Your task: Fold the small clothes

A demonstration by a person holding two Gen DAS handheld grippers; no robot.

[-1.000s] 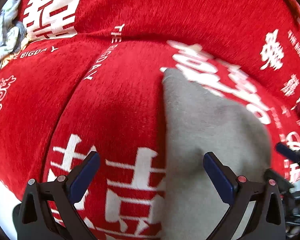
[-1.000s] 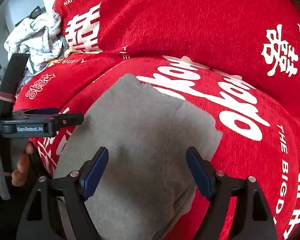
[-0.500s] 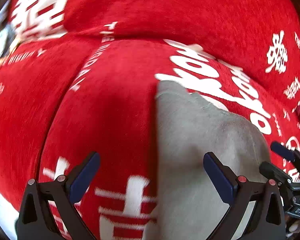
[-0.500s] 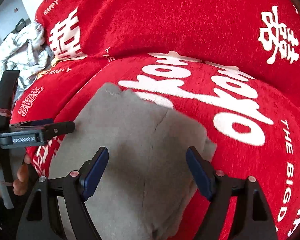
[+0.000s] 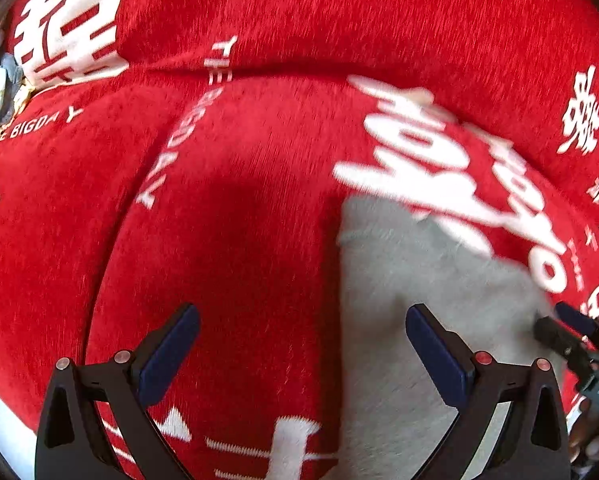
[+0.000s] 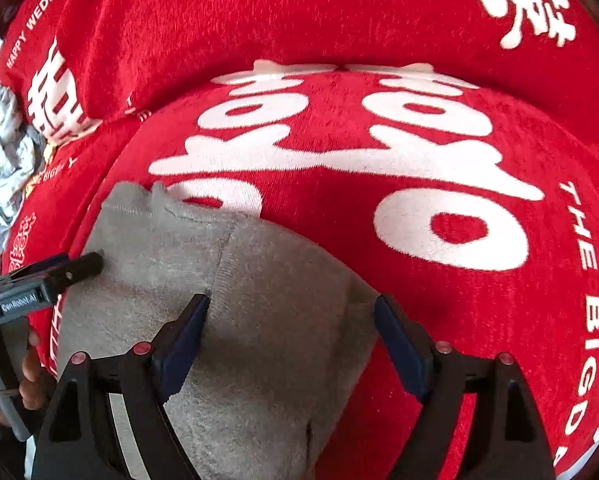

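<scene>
Risk: the grey garment (image 6: pixel 235 320) is soft and lies loose on the plush red cover (image 6: pixel 379 20). A jaw closing on it may also pinch the cover pile beneath, or take only one layer, so the fold drags crooked. The seam ridge ahead of the right claw may bunch.

Right gripper (image 6: pixel 291 340): jaws wide, holding nothing, low over the garment; the cloth lies between and ahead of its fingers.

Left gripper (image 5: pixel 302 354): jaws wide, empty, over bare cover; the garment's left edge lies at its right finger. View is motion-blurred.
</scene>
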